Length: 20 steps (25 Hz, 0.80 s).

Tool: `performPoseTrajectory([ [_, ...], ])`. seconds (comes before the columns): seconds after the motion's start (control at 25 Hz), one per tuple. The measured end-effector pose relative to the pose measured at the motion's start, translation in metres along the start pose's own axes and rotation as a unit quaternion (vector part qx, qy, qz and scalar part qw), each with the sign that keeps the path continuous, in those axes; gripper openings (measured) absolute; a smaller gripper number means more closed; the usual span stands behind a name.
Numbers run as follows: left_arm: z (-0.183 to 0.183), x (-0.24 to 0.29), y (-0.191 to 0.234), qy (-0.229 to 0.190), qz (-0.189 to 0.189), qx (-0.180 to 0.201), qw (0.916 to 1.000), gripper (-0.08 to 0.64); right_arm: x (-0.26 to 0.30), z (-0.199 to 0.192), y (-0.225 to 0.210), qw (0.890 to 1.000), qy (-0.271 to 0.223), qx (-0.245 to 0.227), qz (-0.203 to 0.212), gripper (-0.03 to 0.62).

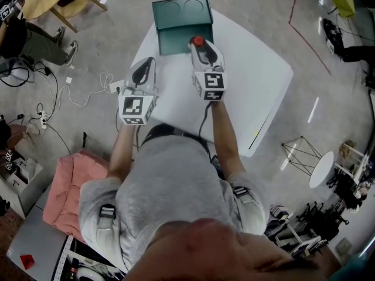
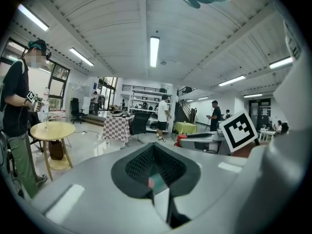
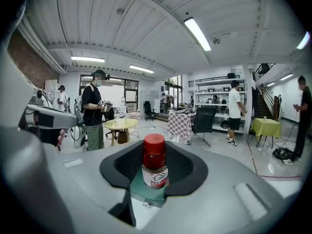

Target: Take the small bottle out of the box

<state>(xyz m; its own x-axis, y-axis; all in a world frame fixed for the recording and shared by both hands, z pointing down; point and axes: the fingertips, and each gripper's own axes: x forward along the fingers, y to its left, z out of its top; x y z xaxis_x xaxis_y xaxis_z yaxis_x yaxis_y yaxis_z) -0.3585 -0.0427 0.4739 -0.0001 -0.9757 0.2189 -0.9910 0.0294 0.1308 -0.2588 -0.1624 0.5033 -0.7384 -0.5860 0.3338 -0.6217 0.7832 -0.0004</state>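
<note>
1. Right gripper (image 3: pixel 155 177): its fingers (image 3: pixel 185 167) are spread part way and pinch the small bottle (image 3: pixel 154 162) by its lower body. The red cap (image 3: pixel 154 144) and the shoulder stand free above the pads.
2. Small bottle: upright in that grip, at the far middle of the worktop (image 1: pixel 252 81). In the head view it lies over the near wall of the box (image 1: pixel 176 40). It appears lifted out, though how far its base clears the wall cannot be told.
3. Box: green, at the far edge of the worktop, with its lid (image 1: pixel 181 10) folded back on the far side. Nothing holds it down.
4. Left gripper (image 2: pixel 157 179): to the left of the bottle and nearer than the box, touching neither. Its fingers (image 2: pixel 136 167) are drawn nearly together, leaving a narrow slit with nothing in it.
5. Hazard, slip: the hold is low on a smooth, labelled body. If the pinch loosens or the gripper jerks, the bottle could slide down or tip over the pads.
6. Hazard, snag: drawing the bottle toward the near side before its base is above the wall could knock it askew. It could also drag the unrestrained box along.
7. Hazard, drop: a released bottle would probably fall back into the box or roll across the worktop toward an edge.
</note>
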Motion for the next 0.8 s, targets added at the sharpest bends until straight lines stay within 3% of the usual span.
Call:
performPoseTrajectory([
  [0.4, 0.017, 0.001, -0.039, -0.018, -0.046, 0.024, 0.9985, 0.012, -0.066, 0.026, -0.025, 0.998, -0.043, 0.014, -0.048, 0.137],
  [0.8, 0.031, 0.014, -0.114, -0.034, -0.113, 0.039, 0.9922, 0.012, -0.145, 0.010, -0.076, 0.990, -0.056, 0.030, -0.125, 0.137],
])
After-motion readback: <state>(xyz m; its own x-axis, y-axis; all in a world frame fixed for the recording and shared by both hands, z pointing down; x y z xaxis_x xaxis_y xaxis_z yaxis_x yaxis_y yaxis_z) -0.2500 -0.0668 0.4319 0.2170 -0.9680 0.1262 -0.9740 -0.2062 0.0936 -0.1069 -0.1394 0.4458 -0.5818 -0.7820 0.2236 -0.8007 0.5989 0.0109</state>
